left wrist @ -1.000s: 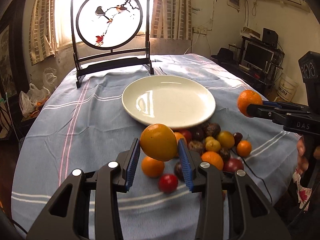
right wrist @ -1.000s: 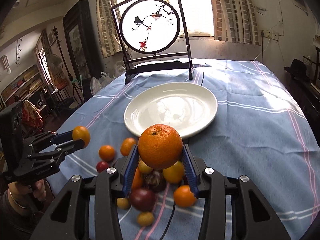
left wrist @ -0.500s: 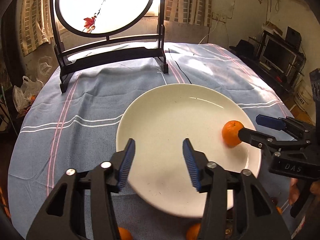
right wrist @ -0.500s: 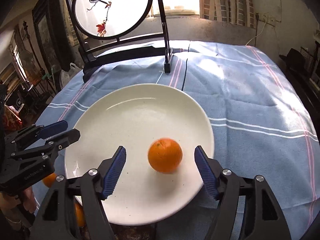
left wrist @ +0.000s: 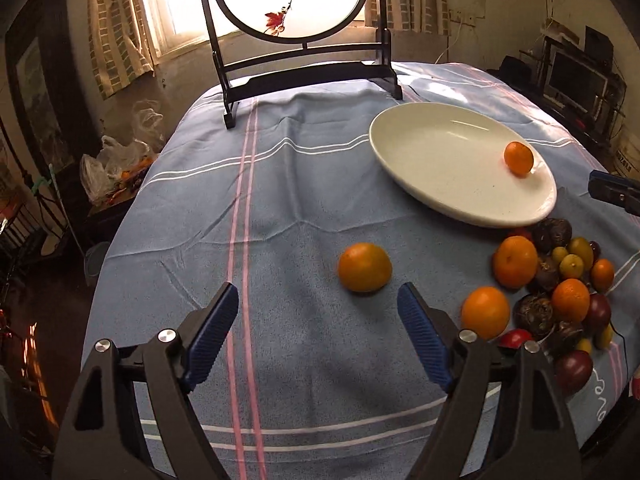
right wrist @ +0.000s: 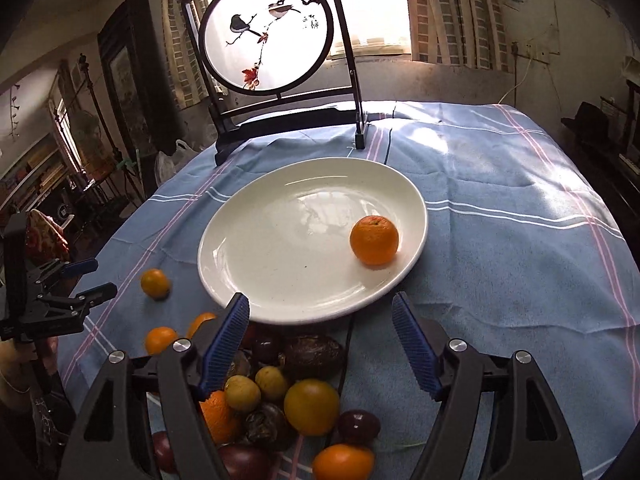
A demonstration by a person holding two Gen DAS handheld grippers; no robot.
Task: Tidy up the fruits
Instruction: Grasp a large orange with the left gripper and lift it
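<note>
plate (right wrist: 248, 292) mid-frame, one orange (right wrist: 374, 240) sitting on its right side | left gripper (left wrist: 318, 332) jaws just spread wide, nothing between, loose orange (left wrist: 364, 267) on tablecloth (left wrist: 280, 200) just ahead | right gripper (right wrist: 320, 344) jaws wide too, empty, over fruit pile (right wrist: 288, 400) at bottom

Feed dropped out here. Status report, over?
Both grippers, left and right, open, empty. One orange on plate; another on cloth. Nothing blocking.
</note>
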